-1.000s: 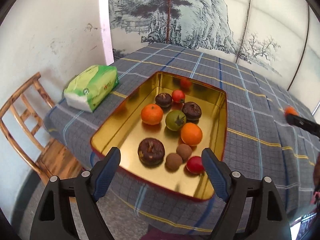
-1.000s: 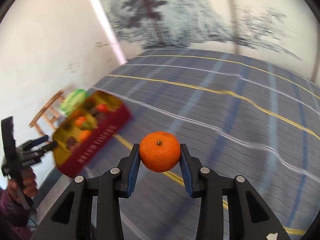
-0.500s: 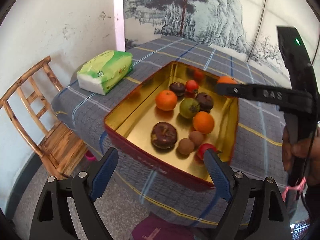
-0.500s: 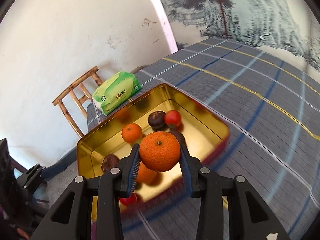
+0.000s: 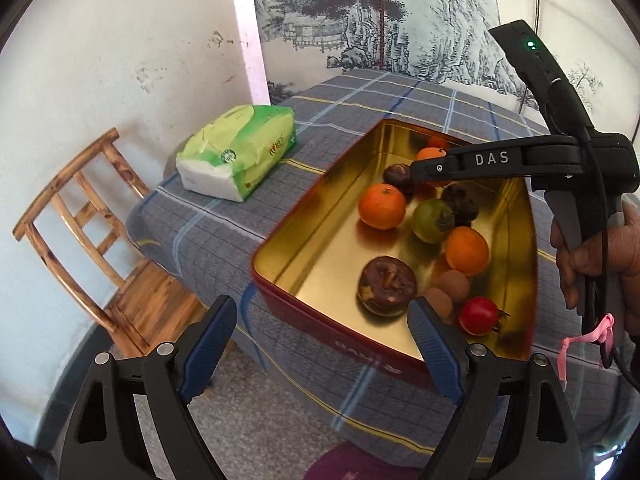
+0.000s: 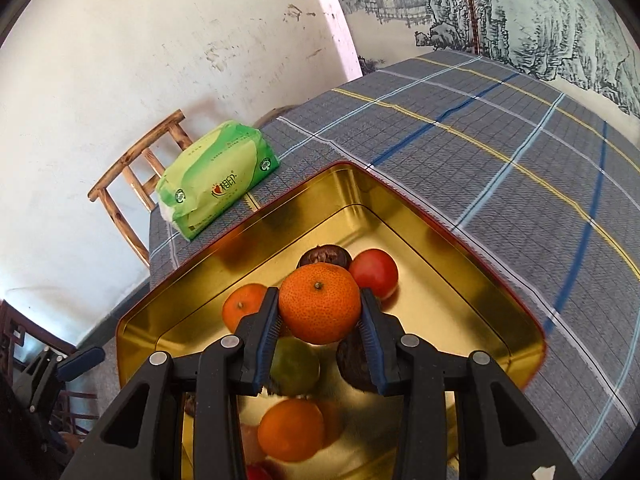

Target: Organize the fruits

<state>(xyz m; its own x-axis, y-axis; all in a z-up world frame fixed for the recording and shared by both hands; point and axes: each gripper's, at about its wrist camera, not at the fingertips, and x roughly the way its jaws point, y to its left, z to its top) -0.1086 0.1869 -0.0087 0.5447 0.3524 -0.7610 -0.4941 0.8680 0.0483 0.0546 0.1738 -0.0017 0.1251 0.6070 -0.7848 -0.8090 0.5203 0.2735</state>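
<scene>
A gold tin tray (image 5: 316,236) with a red outer wall sits on the checked tablecloth and holds several fruits: oranges, a green fruit (image 5: 433,220), dark brown fruits, small tan ones and a red tomato (image 5: 478,315). My right gripper (image 6: 320,312) is shut on an orange mandarin (image 6: 319,301) and hangs over the tray's (image 6: 360,196) far end, above a dark fruit and a red tomato (image 6: 375,273). In the left wrist view the right gripper (image 5: 432,166) reaches in from the right, the mandarin (image 5: 430,154) partly hidden behind its finger. My left gripper (image 5: 322,344) stands open and empty before the tray's near wall.
A green and white tissue pack (image 5: 236,152) lies on the cloth left of the tray. A wooden chair (image 5: 100,232) stands by the white wall beyond the table's left edge. A person's hand (image 5: 596,256) holds the right gripper's handle. Bare cloth (image 6: 500,152) spreads to the right.
My right gripper has carried the mandarin from over the bare cloth leftward to above the tray's far end. My left gripper has drifted slightly, so the tray sits further right in its view.
</scene>
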